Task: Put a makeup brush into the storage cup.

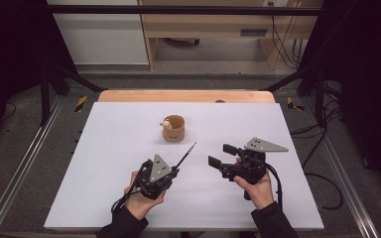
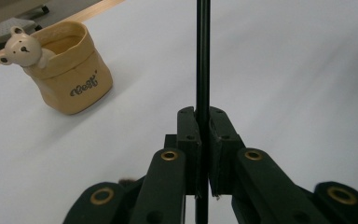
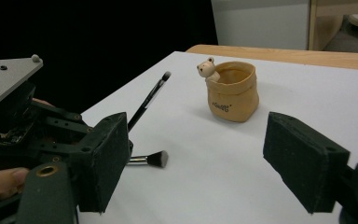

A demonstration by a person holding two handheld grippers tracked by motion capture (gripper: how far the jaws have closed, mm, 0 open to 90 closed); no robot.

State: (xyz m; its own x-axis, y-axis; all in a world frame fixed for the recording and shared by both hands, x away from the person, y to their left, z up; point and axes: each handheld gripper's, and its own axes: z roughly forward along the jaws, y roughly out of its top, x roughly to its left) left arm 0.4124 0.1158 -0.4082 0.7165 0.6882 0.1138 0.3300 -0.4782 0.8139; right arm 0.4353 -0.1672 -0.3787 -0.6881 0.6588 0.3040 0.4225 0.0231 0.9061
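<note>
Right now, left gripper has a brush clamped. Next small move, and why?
Probably carry the thin black brush toward the bear cup: the left gripper is shut on its handle, and the cup stands open, just ahead.

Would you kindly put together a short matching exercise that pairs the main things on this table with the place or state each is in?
Things:
1. left tool
2. right tool
3. bear pot
4. short brush

States:
A. lying flat on the white board, bristles toward the pot's side
B. open, nothing between its pads
C. standing upright near the middle of the board, apart from both tools
D. shut on a thin black brush handle

Pairs: 1-D, 2-B, 3-C, 4-A
</note>
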